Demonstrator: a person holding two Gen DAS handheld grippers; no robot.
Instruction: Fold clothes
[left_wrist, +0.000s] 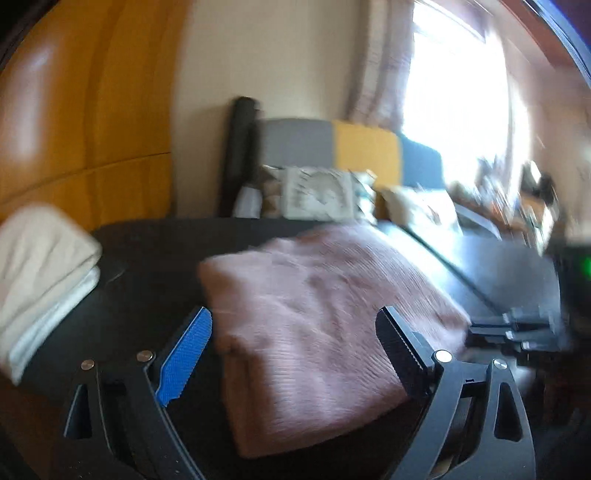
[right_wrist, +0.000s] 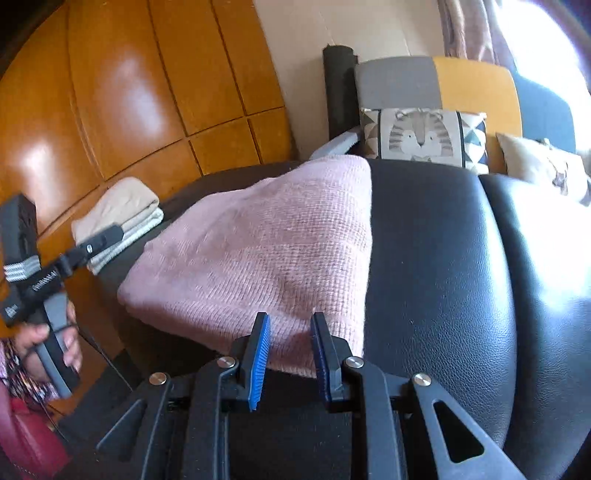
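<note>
A folded pink knit garment lies flat on a black leather surface. My left gripper is open wide, its fingers standing either side of the garment's near end without touching it. In the right wrist view the same garment covers the left half of the leather surface. My right gripper hovers at its near right corner with the jaws narrowly apart. The fabric edge seen through the gap lies straight and unbunched. The right gripper also shows, blurred, at the right edge of the left wrist view.
A folded cream stack sits at the surface's far left, next to an orange wooden panelled wall. Beyond the surface stand a sofa with a tiger cushion and a bright window. A person's hand grips the left tool's handle.
</note>
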